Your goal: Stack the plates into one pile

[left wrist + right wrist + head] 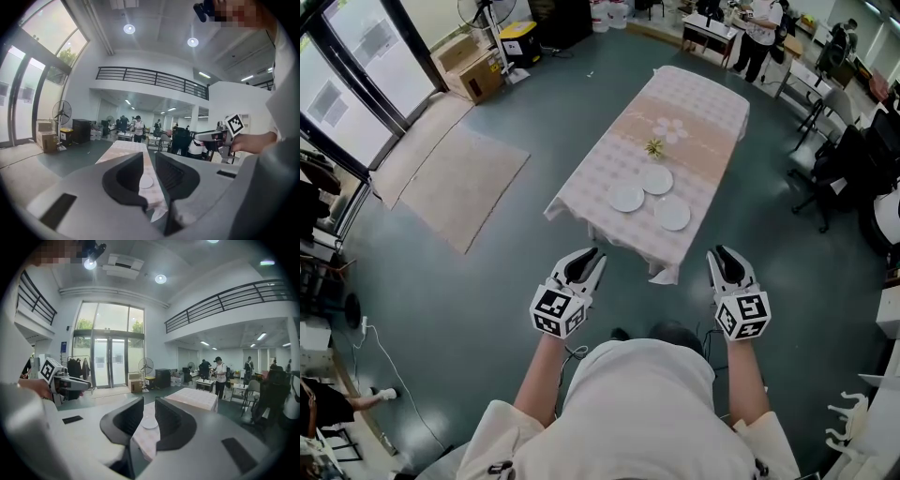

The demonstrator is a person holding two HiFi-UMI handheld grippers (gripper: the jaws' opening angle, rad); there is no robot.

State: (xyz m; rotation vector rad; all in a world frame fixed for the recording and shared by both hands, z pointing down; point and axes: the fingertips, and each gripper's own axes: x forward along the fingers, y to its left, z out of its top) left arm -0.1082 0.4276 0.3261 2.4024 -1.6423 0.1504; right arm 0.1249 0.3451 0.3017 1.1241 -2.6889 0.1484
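Three white plates [626, 198] [656, 179] [672, 213] lie flat and unstacked on the near half of the table [694, 103]. They form a tight triangle, each just beside the next and none on another, with their round faces up. A small sprig of flowers [654, 147] sits just beyond them on the pale band across the checked cloth.

I hold the left gripper [594, 253] and the right gripper [719, 251] out level in front of me, side by side and well short of the table. Each has its jaws partly apart and grips nothing. Through the left gripper's [149, 163] gap I see only the distant cloth and one plate [146, 182]. The right gripper's [149, 404] gap frames the same cloth and a plate [150, 423].

The table's long axis runs away from me, angled up and to the right in the head view. Its near short edge faces me, with the cloth hanging over it. Bare grey-green floor lies between that edge and me. A rug [459, 178] lies off to the left, with a cardboard box [473, 70] beyond it, and office chairs [825, 178] crowd the right side.
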